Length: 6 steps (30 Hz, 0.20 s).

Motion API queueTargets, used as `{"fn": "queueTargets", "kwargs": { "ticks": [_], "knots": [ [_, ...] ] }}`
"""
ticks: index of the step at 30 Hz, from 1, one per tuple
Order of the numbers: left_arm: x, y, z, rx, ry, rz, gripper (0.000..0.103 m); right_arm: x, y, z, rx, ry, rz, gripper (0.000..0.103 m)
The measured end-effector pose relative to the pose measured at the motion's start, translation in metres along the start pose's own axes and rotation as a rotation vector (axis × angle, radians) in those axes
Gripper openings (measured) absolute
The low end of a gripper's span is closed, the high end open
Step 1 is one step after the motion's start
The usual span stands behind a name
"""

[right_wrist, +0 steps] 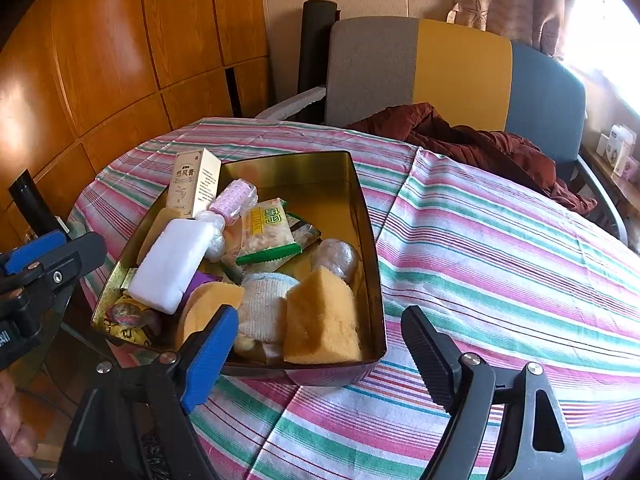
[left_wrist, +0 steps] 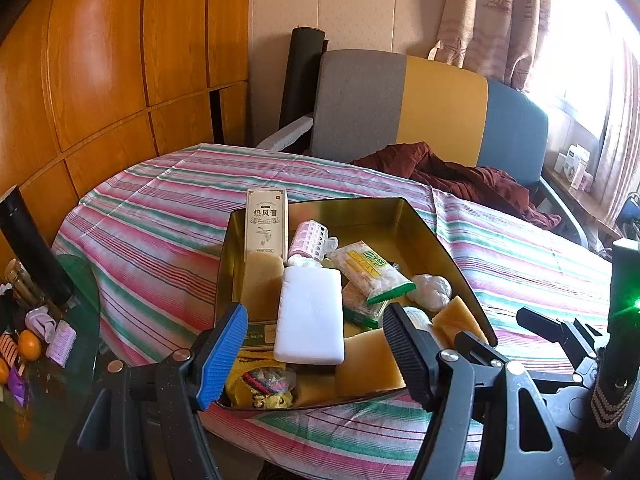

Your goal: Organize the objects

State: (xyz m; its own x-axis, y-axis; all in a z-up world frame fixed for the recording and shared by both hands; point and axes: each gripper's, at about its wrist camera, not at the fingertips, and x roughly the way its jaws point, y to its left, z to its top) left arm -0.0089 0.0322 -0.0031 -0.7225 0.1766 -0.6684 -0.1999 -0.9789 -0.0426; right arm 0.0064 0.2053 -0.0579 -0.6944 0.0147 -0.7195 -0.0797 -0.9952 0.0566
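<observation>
Right now the left gripper [left_wrist: 310,354] is hovering with its ribbed fingers spread wide, one pad blue and one black, gripping nothing; between them a smooth white rectangular block [left_wrist: 310,316] is showing, lying tilted on the pile below. Likewise the right gripper [right_wrist: 320,350] is hanging wide apart and holding nothing, its blue finger [right_wrist: 210,354] overlapping the near rim of the tin while its black finger is sitting over bare cloth just outside it. Below both, the gold metal tin [right_wrist: 370,248], shiny-walled with rounded corners, is resting on a striped tablecloth [right_wrist: 500,248] of pink, green and white bands. Inside it, porous yellow sponge wedges [right_wrist: 322,316] are crowding the near end beside a rolled knitted white cloth [right_wrist: 264,308]. A crinkly clear snack packet [right_wrist: 266,232] with a green serrated edge is lying across the middle, a pink ridged hair roller [right_wrist: 236,198] is leaning behind it, and a tall cream cardboard box [left_wrist: 267,222] printed with Chinese characters is standing upright in the far left corner. Beyond the table, a grey, yellow and blue upholstered chair [left_wrist: 440,108] is carrying a crumpled maroon garment [left_wrist: 460,170].
</observation>
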Motion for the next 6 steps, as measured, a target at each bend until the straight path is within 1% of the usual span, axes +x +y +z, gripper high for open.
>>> {"fn": "queueTargets", "kwargs": {
  "ticks": [6],
  "knots": [
    [0.0014,0.0032,-0.0006,-0.004,-0.004,0.008,0.072,0.0015,-0.0001,-0.0005,-0.002,0.002,0.0,0.084]
  ]
}}
